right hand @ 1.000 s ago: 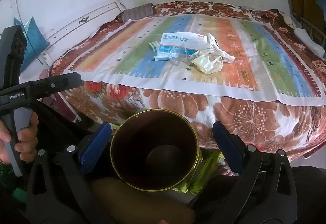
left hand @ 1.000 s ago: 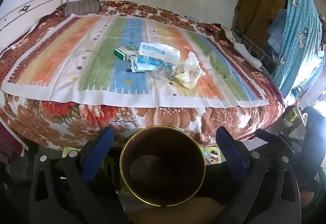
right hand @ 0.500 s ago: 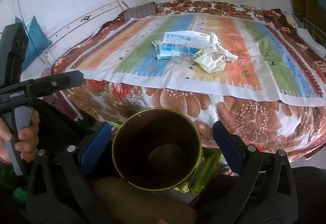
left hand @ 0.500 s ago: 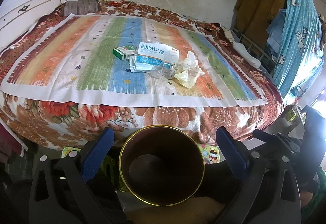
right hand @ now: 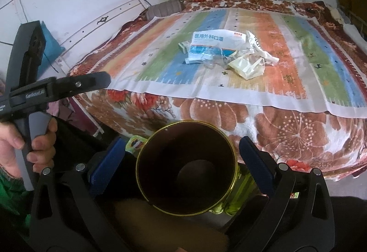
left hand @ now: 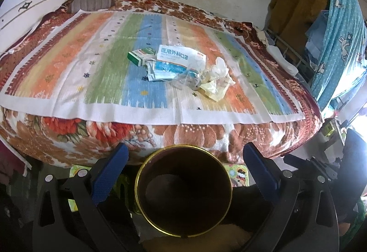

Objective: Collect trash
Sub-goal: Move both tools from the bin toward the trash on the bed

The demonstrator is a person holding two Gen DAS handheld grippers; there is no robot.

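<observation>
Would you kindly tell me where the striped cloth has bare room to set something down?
The striped cloth lies bare from its left edge up to the green box, and again right of the yellow wrapper. The front white border is free too. The middle, around the mask packet, is crowded.

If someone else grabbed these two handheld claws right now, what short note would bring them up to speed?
Left gripper: open, holding nothing, at the near edge of the bed.
Right gripper: open, also holding nothing.
Bin: dark, gold-rimmed, on the floor just in front of both grippers; nothing visible inside.
Trash: one pile mid-bed on the striped cloth: green box, white packet with blue print, clear wrapper, crumpled yellowish paper.
Done: nothing collected yet.
Left: pick up every piece and drop it in the bin.
</observation>
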